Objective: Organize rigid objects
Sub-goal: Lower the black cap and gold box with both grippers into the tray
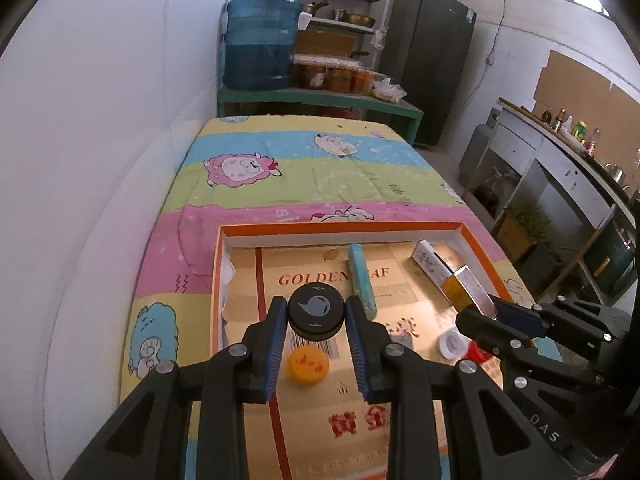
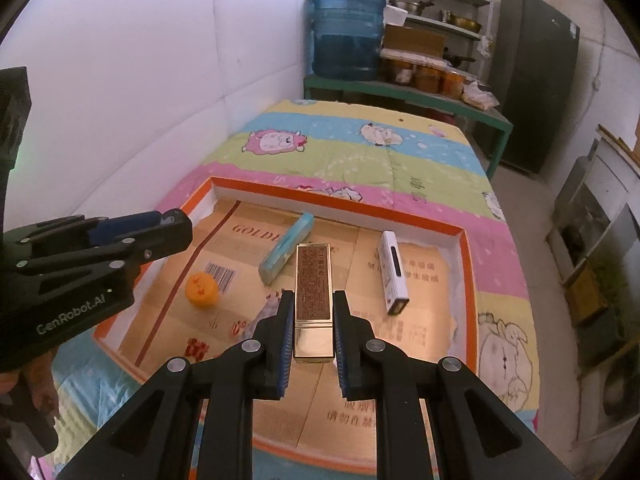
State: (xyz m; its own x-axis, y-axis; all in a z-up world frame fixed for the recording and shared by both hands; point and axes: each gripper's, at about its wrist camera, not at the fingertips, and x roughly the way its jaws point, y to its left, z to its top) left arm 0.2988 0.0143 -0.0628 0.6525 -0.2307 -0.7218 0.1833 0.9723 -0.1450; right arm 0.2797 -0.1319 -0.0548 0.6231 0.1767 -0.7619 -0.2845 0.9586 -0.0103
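My left gripper (image 1: 316, 312) is shut on a black round lid (image 1: 316, 311) with a white swirl logo and holds it above the orange-rimmed shallow box (image 1: 340, 227). My right gripper (image 2: 314, 312) is shut on a gold rectangular box (image 2: 313, 292) and holds it over the same shallow box (image 2: 332, 202). An orange cap (image 1: 308, 365) (image 2: 202, 289), a light blue long box (image 1: 362, 276) (image 2: 286, 252) and a white rectangular box (image 1: 428, 261) (image 2: 394, 272) lie on the cardboard lining. The gold box (image 1: 468, 290) and right gripper (image 1: 496, 312) also show in the left wrist view. The left gripper (image 2: 176, 224) also shows in the right wrist view.
The shallow box rests on a table with a cartoon sheep cloth (image 1: 304, 168). A white cap (image 1: 452, 343) and a red piece (image 1: 478, 354) lie under the right gripper. A white wall is on the left. A blue water jug (image 1: 260, 40), shelves and a dark fridge (image 1: 432, 60) stand behind.
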